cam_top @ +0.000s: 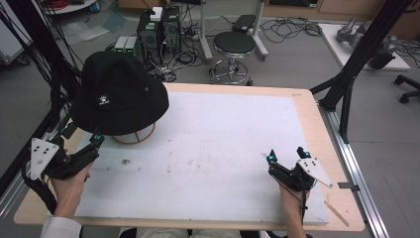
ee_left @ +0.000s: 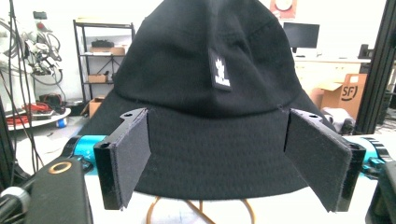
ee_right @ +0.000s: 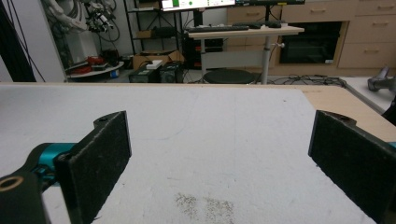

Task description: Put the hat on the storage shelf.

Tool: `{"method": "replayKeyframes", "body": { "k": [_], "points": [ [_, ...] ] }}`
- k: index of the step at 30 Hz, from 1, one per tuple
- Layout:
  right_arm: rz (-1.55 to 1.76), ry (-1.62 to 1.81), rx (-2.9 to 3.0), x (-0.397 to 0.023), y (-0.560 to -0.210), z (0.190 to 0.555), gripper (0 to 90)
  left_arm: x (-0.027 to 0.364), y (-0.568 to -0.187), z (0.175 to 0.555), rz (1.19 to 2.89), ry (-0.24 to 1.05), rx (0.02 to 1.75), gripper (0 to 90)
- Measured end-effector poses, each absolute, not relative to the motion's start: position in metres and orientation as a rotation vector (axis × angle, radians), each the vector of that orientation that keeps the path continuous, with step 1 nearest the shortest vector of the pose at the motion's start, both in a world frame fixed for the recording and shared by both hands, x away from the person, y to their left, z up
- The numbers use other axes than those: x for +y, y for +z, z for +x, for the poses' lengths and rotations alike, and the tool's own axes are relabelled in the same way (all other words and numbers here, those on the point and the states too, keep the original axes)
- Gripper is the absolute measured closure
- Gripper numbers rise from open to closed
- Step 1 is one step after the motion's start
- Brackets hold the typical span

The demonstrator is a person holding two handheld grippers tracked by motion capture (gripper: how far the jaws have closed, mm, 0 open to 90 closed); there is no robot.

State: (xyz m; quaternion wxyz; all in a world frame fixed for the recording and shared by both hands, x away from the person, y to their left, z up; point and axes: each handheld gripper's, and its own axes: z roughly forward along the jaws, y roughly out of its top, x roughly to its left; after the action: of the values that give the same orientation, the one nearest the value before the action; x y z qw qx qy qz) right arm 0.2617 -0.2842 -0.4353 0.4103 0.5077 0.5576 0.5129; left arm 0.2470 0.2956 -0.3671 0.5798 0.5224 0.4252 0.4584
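Observation:
A black bucket hat (cam_top: pixel 116 94) with a small white logo patch sits on a round wooden stand (cam_top: pixel 133 135) at the table's left back. My left gripper (cam_top: pixel 79 135) is open just in front of the hat's brim, nothing between its pads. In the left gripper view the hat (ee_left: pixel 210 93) looms close beyond the two spread pads (ee_left: pixel 128 154), with the stand's wooden legs (ee_left: pixel 196 210) below the brim. My right gripper (cam_top: pixel 287 154) is open at the right front of the table, resting low over the white mat (ee_right: pixel 205 140), empty.
A white mat (cam_top: pixel 213 153) covers most of the wooden table (cam_top: pixel 317 124). A black frame post (cam_top: pixel 356 59) rises at the right back corner. Beyond the table stand a stool (cam_top: pixel 234 47) and computer towers (cam_top: pixel 158 29) with cables.

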Motion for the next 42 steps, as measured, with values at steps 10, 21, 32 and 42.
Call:
{"method": "replayKeyframes", "body": {
  "k": [10,21,32,42],
  "points": [
    [1.276,1.294,1.407,-0.285,-0.435,0.261,4.9,0.312,-0.403,0.241,1.215,1.067,1.020,22.3],
    [1.291,1.296,1.396,-0.287,-0.436,0.260,4.9,0.323,-0.437,0.236,1.173,1.092,1.137,22.9],
    [1.295,1.298,1.393,-0.289,-0.436,0.258,4.9,0.325,-0.438,0.229,1.142,1.135,1.152,25.4],
    [1.316,1.300,1.385,-0.291,-0.436,0.254,4.9,0.312,-0.438,0.230,1.193,1.153,1.105,25.2]
  ]
}}
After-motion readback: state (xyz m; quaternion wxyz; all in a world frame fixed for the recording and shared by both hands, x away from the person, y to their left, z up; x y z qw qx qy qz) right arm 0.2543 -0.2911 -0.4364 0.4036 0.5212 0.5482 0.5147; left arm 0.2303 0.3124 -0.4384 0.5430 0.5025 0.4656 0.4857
